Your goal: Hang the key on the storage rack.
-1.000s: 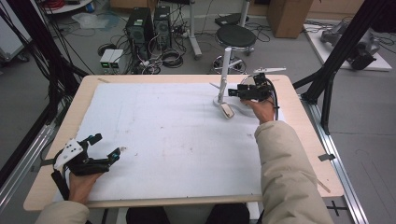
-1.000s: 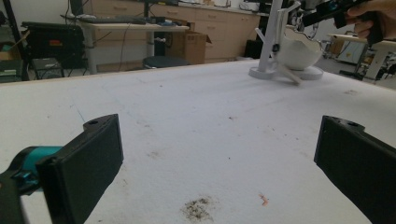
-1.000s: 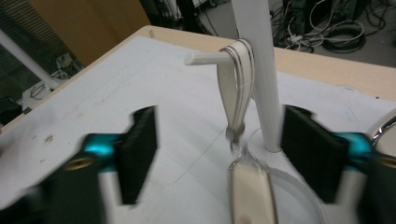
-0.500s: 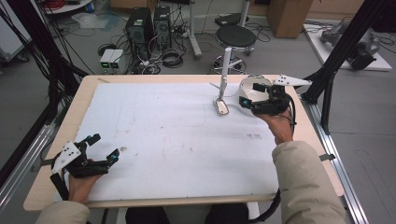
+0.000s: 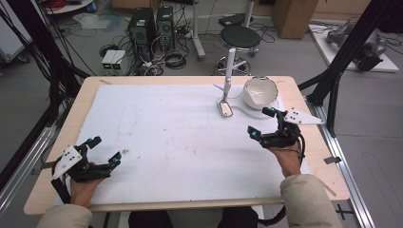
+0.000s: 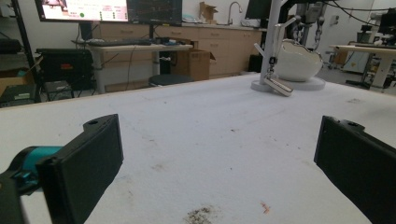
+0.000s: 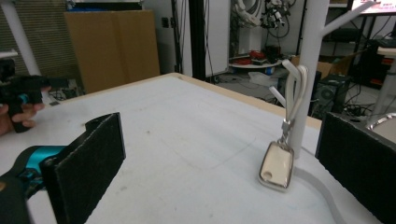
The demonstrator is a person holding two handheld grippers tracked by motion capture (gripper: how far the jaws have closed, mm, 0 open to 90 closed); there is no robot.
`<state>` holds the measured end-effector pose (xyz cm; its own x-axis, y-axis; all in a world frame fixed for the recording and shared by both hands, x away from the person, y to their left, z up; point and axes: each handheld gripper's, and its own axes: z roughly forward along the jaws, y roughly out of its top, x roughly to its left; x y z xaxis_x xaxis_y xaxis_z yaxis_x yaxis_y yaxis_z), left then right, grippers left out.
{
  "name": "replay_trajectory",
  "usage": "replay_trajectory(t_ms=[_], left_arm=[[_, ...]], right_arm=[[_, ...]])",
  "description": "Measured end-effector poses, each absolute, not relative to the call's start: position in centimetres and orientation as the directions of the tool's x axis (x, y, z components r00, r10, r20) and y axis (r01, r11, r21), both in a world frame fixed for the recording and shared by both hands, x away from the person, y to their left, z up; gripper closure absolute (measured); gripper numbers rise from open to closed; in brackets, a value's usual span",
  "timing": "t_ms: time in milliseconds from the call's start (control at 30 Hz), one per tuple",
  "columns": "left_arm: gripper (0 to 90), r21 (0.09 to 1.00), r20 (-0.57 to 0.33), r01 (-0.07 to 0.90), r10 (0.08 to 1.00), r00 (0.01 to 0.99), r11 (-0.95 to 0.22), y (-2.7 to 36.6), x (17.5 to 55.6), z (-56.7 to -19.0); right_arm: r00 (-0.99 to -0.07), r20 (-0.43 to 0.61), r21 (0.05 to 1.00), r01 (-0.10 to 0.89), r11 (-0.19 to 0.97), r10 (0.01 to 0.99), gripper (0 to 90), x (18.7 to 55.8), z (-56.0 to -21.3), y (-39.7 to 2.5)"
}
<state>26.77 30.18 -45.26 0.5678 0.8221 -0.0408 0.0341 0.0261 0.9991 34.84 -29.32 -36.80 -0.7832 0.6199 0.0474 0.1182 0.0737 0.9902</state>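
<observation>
A white stand with an upright pole (image 5: 229, 61) rises at the table's far right. A cream tag (image 5: 225, 108) hangs from the pole on a loop and touches the table. A white bowl (image 5: 260, 91) sits on the stand's round base beside the pole. My right gripper (image 5: 261, 122) is open and holds nothing, a little in front of the bowl. Its own view has the tag (image 7: 276, 171) and pole (image 7: 308, 70) between the jaws. My left gripper (image 5: 105, 150) rests open at the near left corner, and the bowl (image 6: 297, 60) shows far off in its view.
A white sheet (image 5: 180, 137) covers most of the wooden table (image 5: 71, 118), with faint stains near the left gripper. Beyond the far edge are a black stool (image 5: 242, 35), computer towers (image 5: 142, 23) and cables on the floor. Black frame posts (image 5: 342, 61) stand at the right.
My right gripper has drawn back from the stand toward the near right. The bowl that was at its jaws half a second ago now stands free on the base. The left gripper stayed put.
</observation>
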Motion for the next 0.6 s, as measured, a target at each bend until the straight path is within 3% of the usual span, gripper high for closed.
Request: replay_trajectory(t_ms=[600], left_arm=[[1.7, 1.000, -0.019, 0.011, 0.826, 0.563, 0.016, 30.0, 26.5, -45.3]], right_arm=[[-0.776, 0.065, 0.994, 0.107, 0.029, 0.628, 0.5, 32.6, -44.7, -31.2]])
